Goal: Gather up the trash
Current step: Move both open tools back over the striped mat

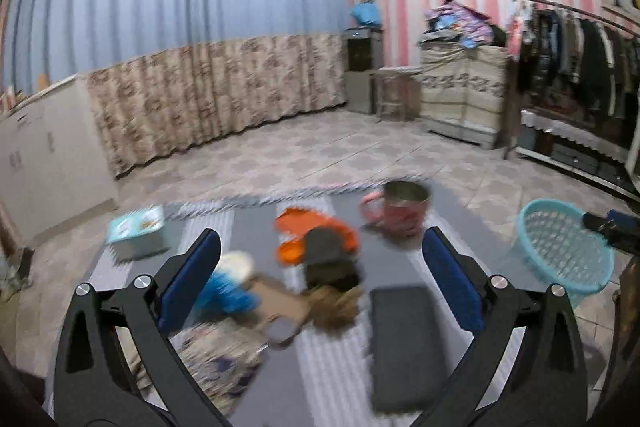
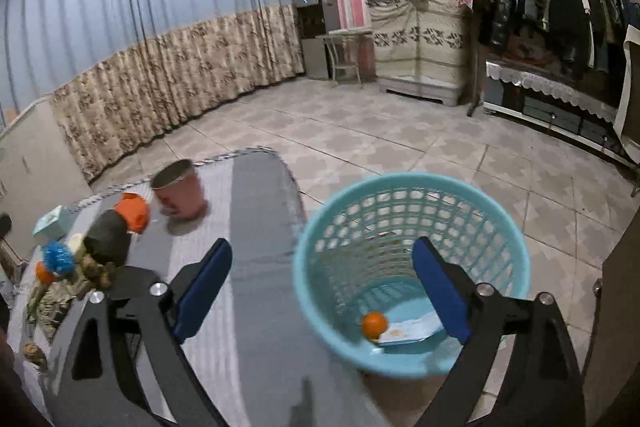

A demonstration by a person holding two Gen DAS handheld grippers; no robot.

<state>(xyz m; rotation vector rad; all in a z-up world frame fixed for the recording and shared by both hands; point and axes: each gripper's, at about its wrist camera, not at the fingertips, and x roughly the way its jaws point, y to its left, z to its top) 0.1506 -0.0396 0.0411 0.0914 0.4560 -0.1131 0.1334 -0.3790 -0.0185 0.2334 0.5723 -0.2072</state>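
While both grippers stand empty, the following risks are noted.

Left gripper (image 1: 320,275): jaws spread wide, nothing between the pads; it hangs over the clutter on the grey striped mat (image 1: 400,223).

Right gripper (image 2: 322,291): jaws spread wide, nothing held; one finger over the mat, the other over the mouth of the teal basket (image 2: 404,187).

Trash already collected: a small orange fruit (image 2: 375,324) and a flat paper wrapper (image 2: 412,329) lie on the basket floor.

Trash still out: an orange item (image 1: 316,231), a dark rounded object (image 1: 326,259), a blue fuzzy object (image 1: 228,293), a brown furry lump (image 1: 336,307) and patterned crumpled material (image 1: 216,359) sit bunched together, several touching.

Non-trash nearby, by judgement: a pink mug (image 1: 398,211), a pale blue box (image 1: 138,231) and a dark flat pad (image 1: 408,347).

Risk 1: wide jaws closing into the bunched pile could catch two items at once or push a neighbour off the mat.

Risk 2: the left view is smeared by motion; a grasp attempted at this speed could land off target.

Risk 3: the basket stands off the mat's right edge, light and open-meshed; a finger striking its rim could tip it and spill the fruit, which would roll.

Risk 4: the mug stands close to the pile; a sweep could topple it.

Risk 5: soft, furry items may slip from the smooth pads in transit.
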